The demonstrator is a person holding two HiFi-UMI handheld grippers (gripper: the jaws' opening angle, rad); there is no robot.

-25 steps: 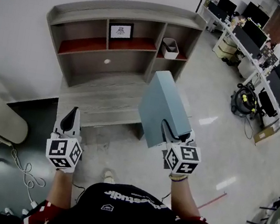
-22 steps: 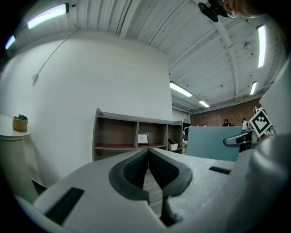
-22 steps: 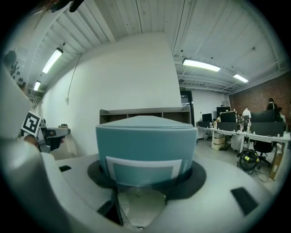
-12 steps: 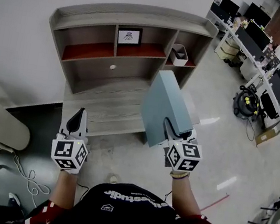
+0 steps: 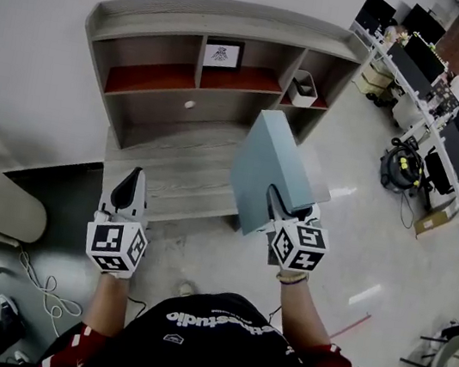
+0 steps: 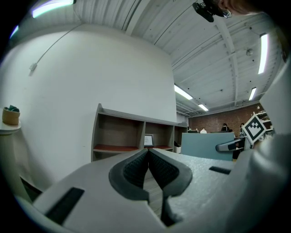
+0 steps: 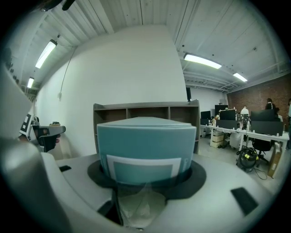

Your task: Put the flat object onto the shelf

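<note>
Right gripper view alone: white label [image 7: 144, 169] on teal box [image 7: 145, 139] between clamped right tongs [image 7: 144, 178]; left tongs [image 6: 148, 154] together, empty.

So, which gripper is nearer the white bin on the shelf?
Right. The right gripper is straight in front of the white bin; the left gripper is off to its left.

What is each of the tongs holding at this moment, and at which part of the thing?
The right tongs grip the flat teal box at its lower end, nearest the person. The left tongs are shut and hold nothing.
</note>
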